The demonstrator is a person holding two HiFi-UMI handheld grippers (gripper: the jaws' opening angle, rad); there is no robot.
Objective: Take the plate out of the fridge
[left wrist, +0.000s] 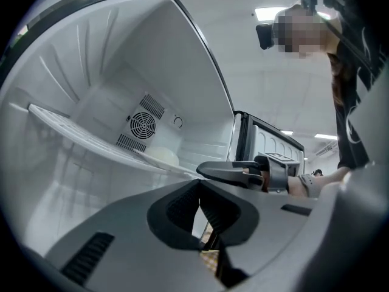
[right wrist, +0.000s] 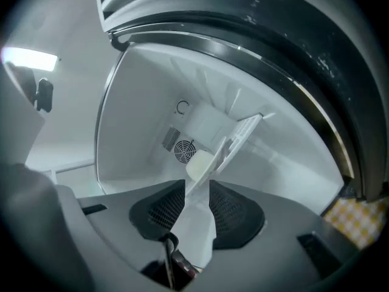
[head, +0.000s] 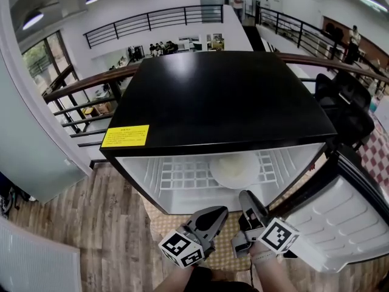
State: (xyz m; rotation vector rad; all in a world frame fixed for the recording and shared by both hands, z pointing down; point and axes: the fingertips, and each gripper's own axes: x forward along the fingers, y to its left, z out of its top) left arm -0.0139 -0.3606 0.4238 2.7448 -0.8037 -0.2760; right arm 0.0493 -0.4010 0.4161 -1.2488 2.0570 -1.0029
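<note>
Plate (head: pixel 236 170) sits on fridge (head: pixel 213 102) shelf (head: pixel 176 178), right of centre, near back edge. My left gripper (head: pixel 217 212) closed, empty; right gripper (head: pixel 247 196) slightly parted, empty, before opening.

— Where is the plate (head: pixel 236 170) lying?
— It is lying flat on the white wire shelf (head: pixel 176 176) inside the fridge (head: pixel 213 96), sitting right of the shelf's middle and close to its front edge. It is looking round and pale cream.
— And the fridge?
— It is standing with its door (head: pixel 349 224) hanging wide open at the right, showing a white interior under a glossy black top.
</note>
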